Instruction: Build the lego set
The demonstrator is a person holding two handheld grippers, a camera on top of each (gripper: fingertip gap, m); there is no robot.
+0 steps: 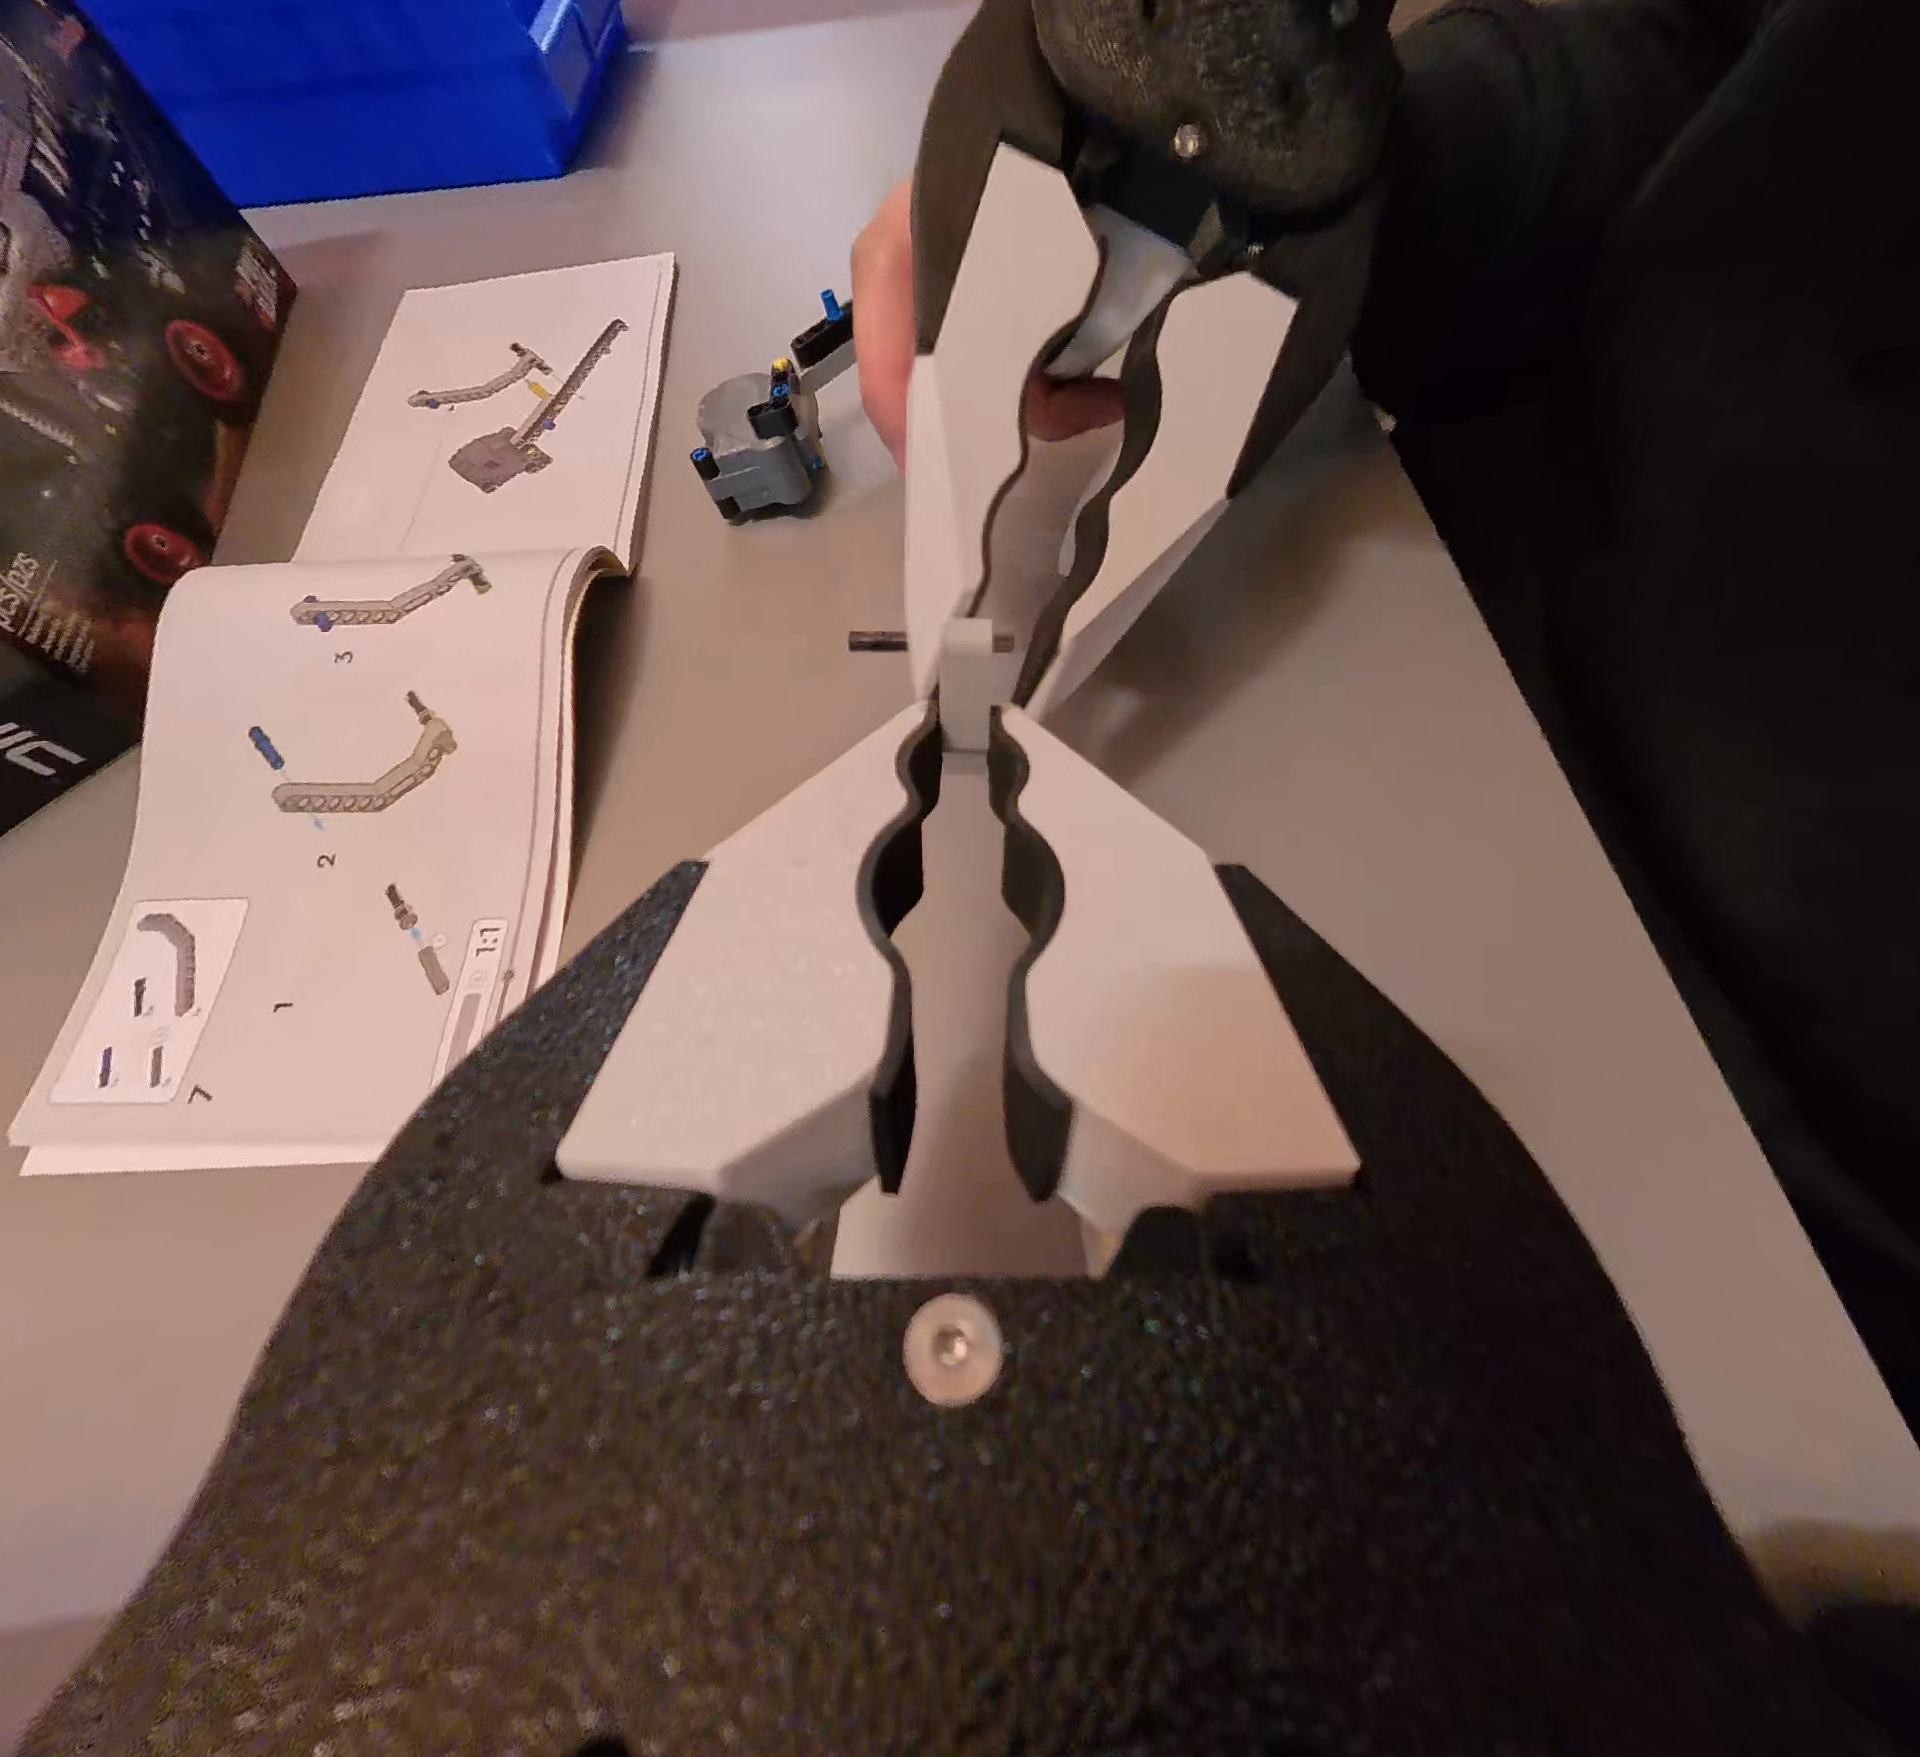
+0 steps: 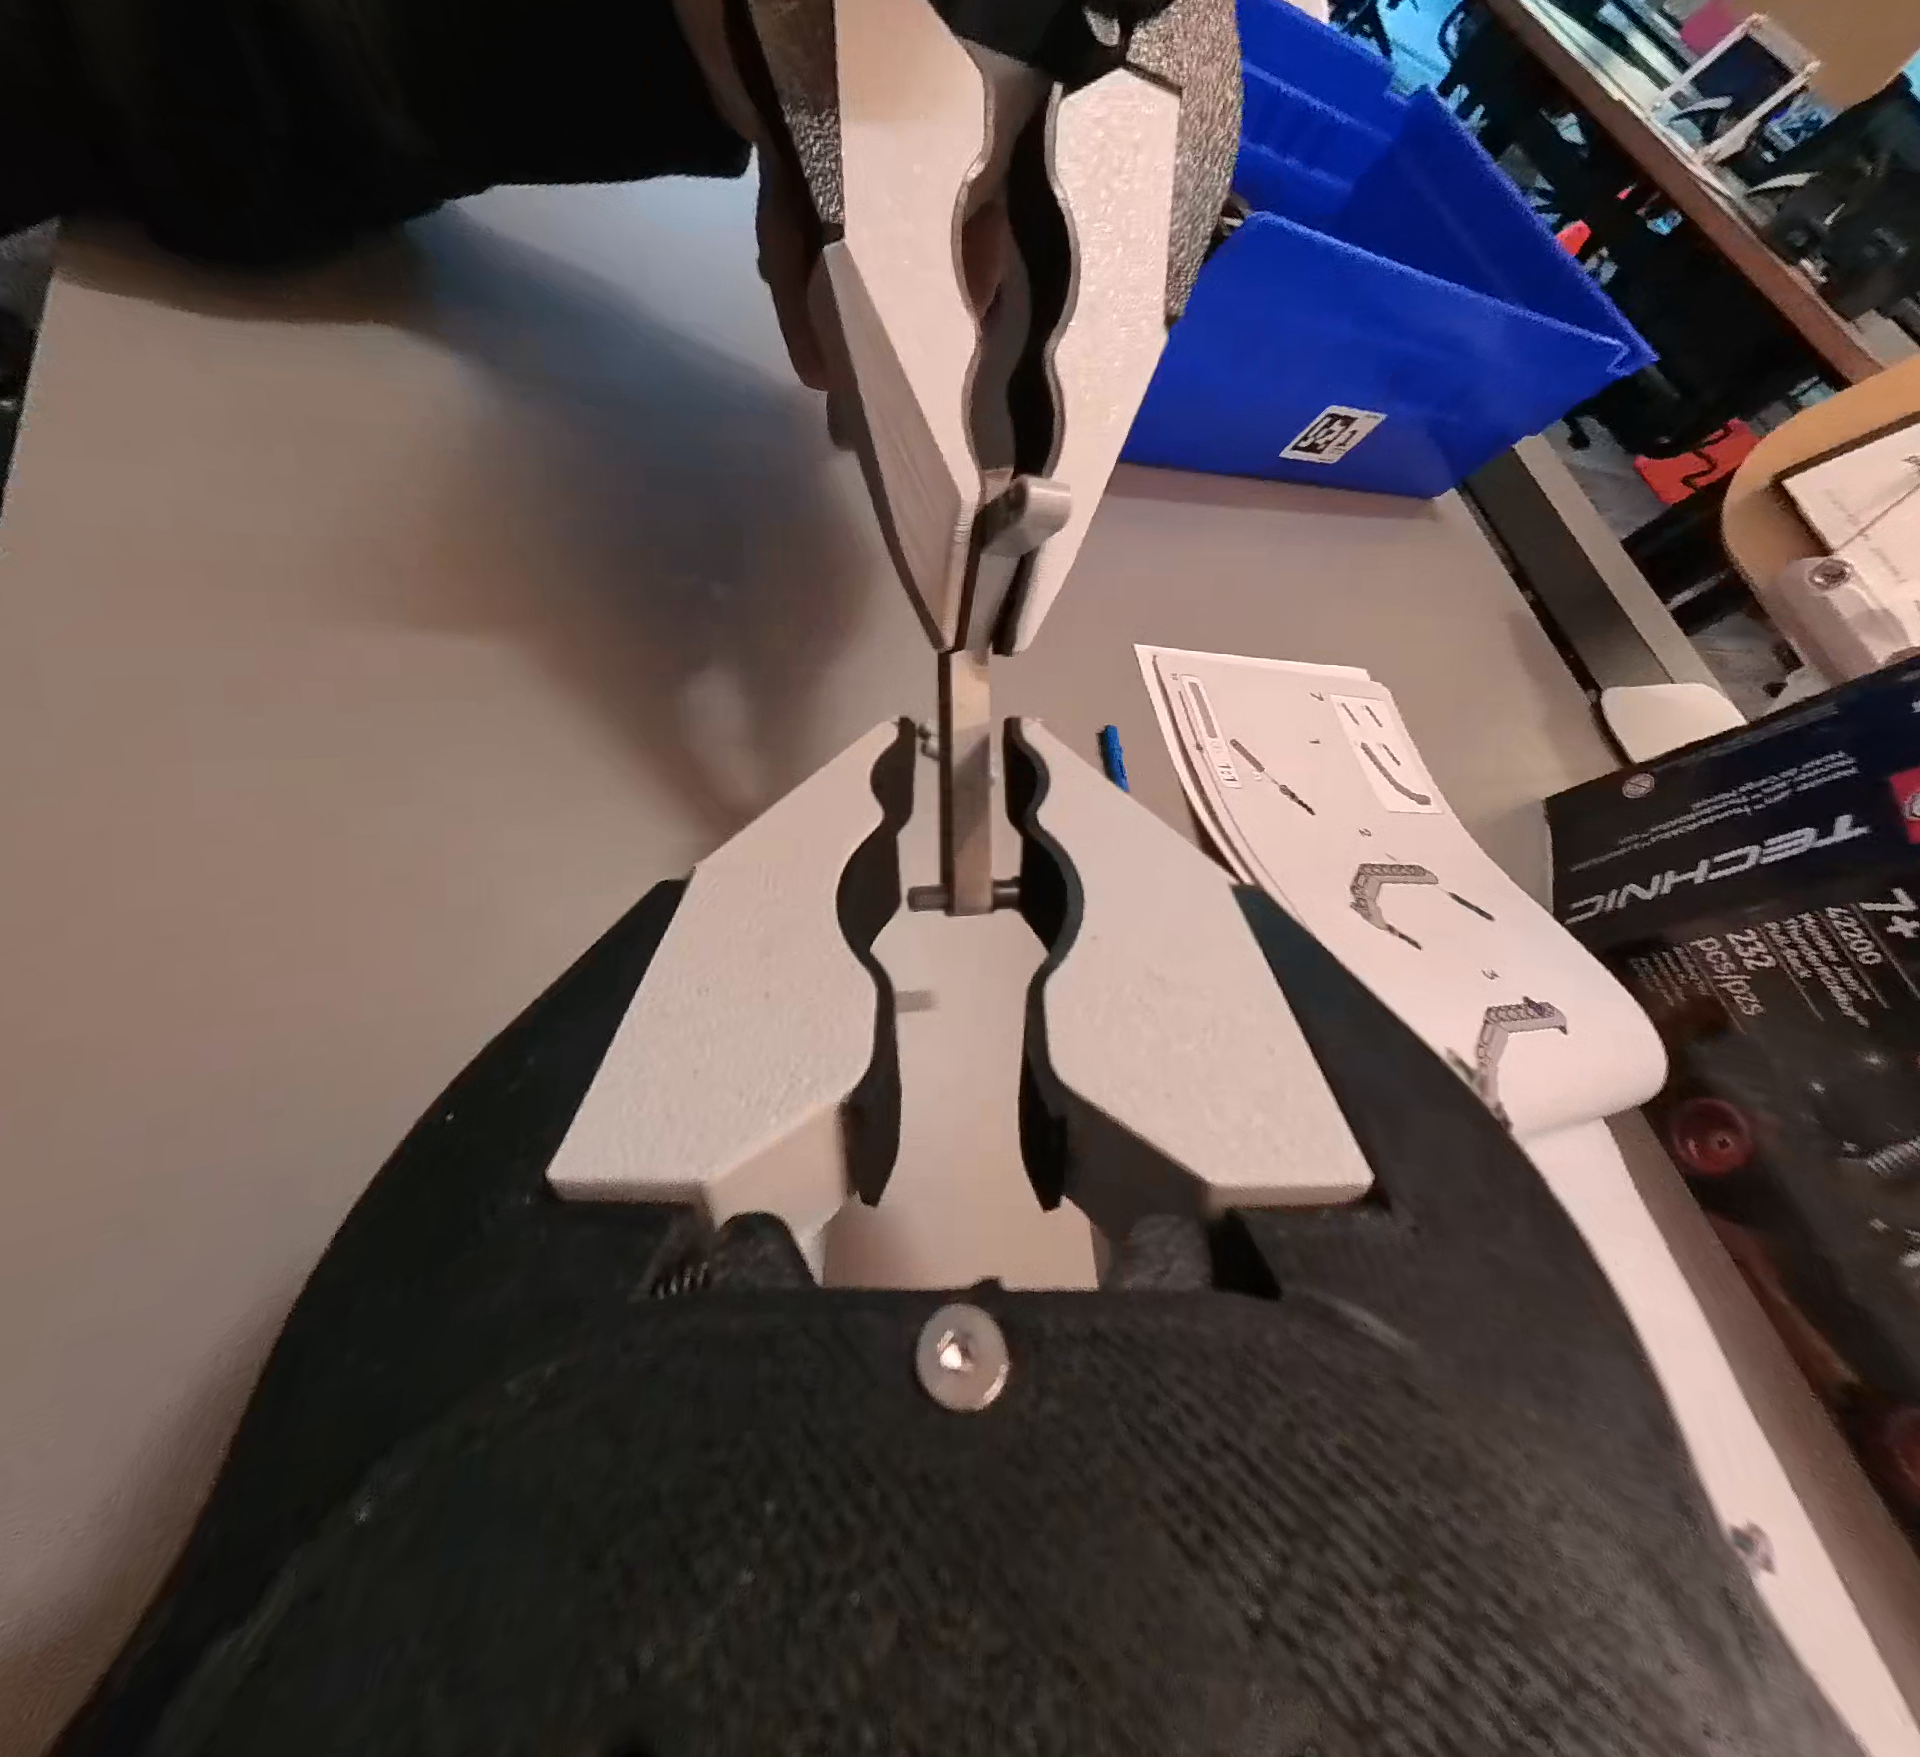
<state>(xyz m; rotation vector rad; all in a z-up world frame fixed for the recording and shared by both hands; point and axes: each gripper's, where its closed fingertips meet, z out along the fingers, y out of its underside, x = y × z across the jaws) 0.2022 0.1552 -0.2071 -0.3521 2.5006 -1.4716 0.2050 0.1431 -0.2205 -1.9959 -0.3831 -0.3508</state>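
Observation:
A thin grey lego beam (image 2: 968,814) hangs upright between both grippers above the grey table (image 2: 364,668). My left gripper (image 1: 961,736) is shut on one end of the beam (image 1: 971,673). In the right wrist view the left gripper (image 2: 977,642) comes down from above. My right gripper (image 2: 961,731) is closed around the beam's other end, where a short dark pin (image 2: 961,897) crosses it between the pads. In the left wrist view the right gripper (image 1: 971,637) points toward the camera and a dark pin end (image 1: 873,639) shows beside its fingers.
An open instruction booklet (image 1: 343,772) lies left of the grippers; it also shows in the right wrist view (image 2: 1351,824). A small grey partial assembly (image 1: 764,450) stands behind it. Blue bins (image 1: 343,45) and the dark set box (image 1: 104,357) sit at the back left. A blue pin (image 2: 1112,751) lies loose on the table. Both grippers' tips are close together, under 4 cm apart.

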